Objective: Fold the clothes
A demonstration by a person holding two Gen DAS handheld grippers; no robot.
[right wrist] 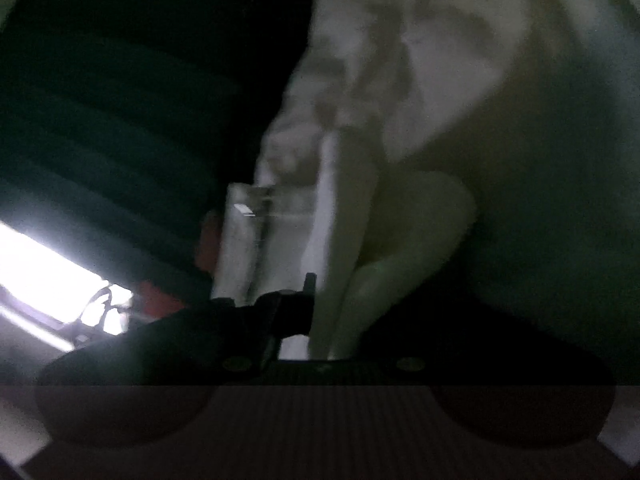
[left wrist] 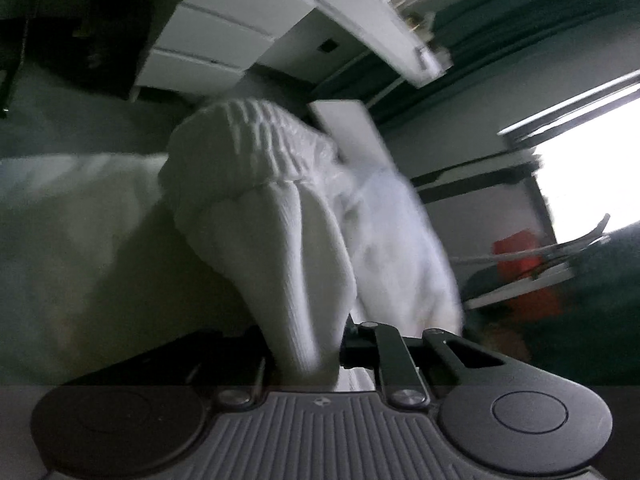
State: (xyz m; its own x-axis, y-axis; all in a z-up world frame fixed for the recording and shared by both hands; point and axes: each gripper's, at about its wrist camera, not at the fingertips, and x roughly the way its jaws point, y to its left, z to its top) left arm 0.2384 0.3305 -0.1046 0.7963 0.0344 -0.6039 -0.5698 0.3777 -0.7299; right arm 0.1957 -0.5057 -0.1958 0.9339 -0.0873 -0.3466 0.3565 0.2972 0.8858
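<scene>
A white ribbed garment with a gathered elastic band fills the middle of the left wrist view. My left gripper is shut on a fold of it, and the cloth bunches up in front of the camera. The same white garment fills the upper right of the dark, blurred right wrist view. My right gripper is shut on a hanging fold of it. Both views are tilted and the fingertips are hidden by cloth.
A white drawer unit and a white desk edge lie behind the garment. A bright window and a red object are at the right. Dark curtains fill the left of the right wrist view.
</scene>
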